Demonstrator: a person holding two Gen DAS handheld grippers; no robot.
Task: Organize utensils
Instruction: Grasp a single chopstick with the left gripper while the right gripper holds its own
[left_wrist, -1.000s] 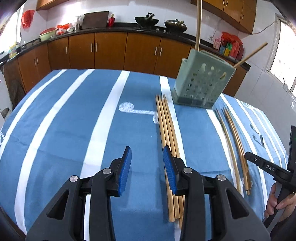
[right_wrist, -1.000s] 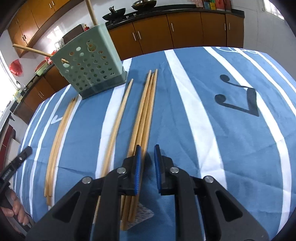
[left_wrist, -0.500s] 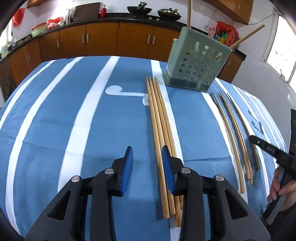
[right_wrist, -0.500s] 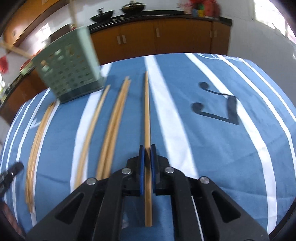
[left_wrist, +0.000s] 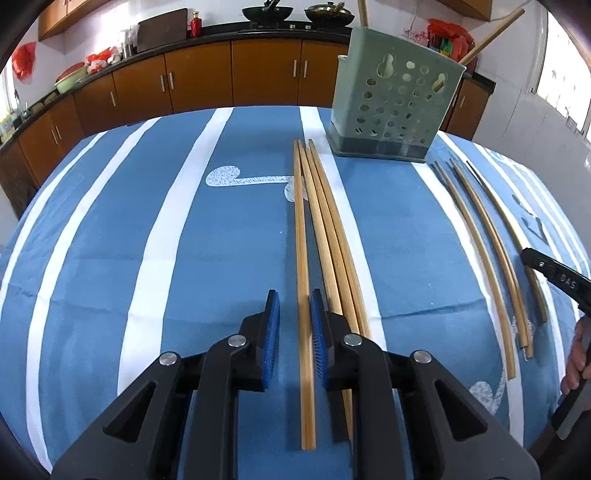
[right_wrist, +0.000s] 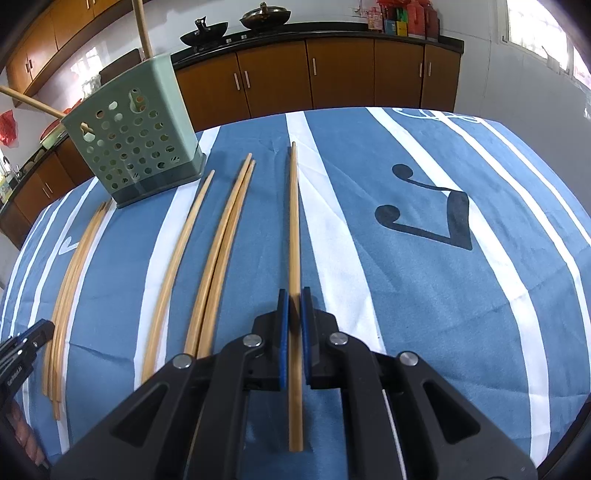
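Note:
My right gripper (right_wrist: 294, 297) is shut on one long wooden chopstick (right_wrist: 294, 221), which points away over the blue striped cloth. Three more chopsticks (right_wrist: 218, 243) lie to its left. My left gripper (left_wrist: 294, 306) is open, its jaws either side of the leftmost chopstick (left_wrist: 300, 229) of a group of several (left_wrist: 332, 236) lying on the cloth. A green perforated utensil holder (left_wrist: 393, 101) stands at the far side, with two sticks poking out; it also shows in the right wrist view (right_wrist: 135, 134).
The table's blue-and-white cloth (left_wrist: 147, 229) carries black and white note patterns (right_wrist: 436, 214). Wooden kitchen cabinets (left_wrist: 207, 77) and a dark counter with woks run behind. The other gripper's tip (left_wrist: 554, 275) shows at the right edge.
My right gripper has closed on one chopstick and pulled it right, apart from its group. My left gripper has moved right and forward, its jaws narrowing around the leftmost chopstick.

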